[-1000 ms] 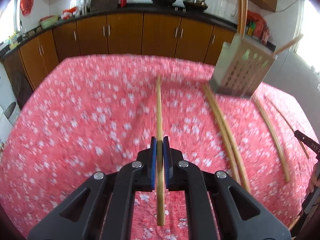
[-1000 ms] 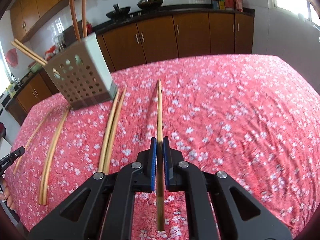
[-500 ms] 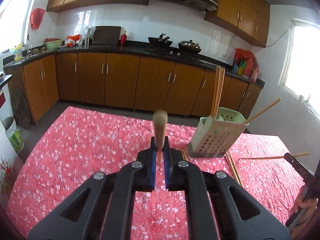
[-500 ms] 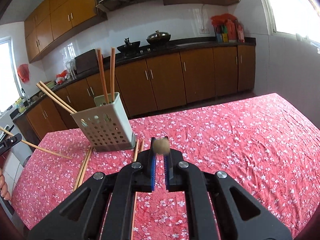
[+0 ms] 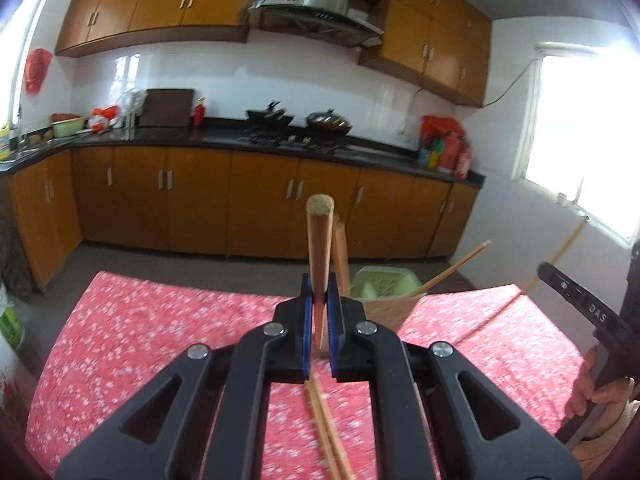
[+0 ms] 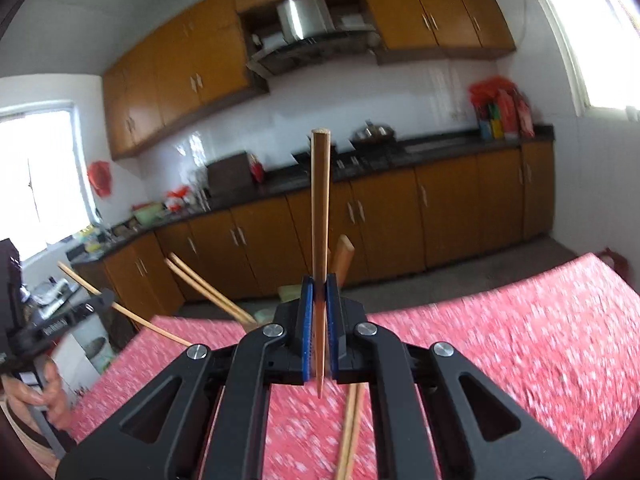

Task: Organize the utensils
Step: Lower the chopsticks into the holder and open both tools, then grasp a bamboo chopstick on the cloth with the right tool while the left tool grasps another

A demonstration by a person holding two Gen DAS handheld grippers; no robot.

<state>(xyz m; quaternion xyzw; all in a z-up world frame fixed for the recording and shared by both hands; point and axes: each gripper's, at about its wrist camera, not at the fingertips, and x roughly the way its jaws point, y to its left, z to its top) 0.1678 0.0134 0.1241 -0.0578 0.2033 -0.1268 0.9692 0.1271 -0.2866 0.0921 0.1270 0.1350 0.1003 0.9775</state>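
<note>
While each gripper clamps a tapered wooden chopstick upright, thick end up, the pair seems readied for dropping tip-first into the pale green perforated plastic holder (image 5: pixel 386 300). Left gripper (image 5: pixel 319 312) has its fingers pinched on one chopstick (image 5: pixel 319 248); right gripper (image 6: pixel 319 316) likewise grips another (image 6: pixel 320 208). More loose bamboo chopsticks (image 5: pixel 326 428) lie on the red floral-clothed surface (image 5: pixel 140 340) below, awaiting collection.
</note>
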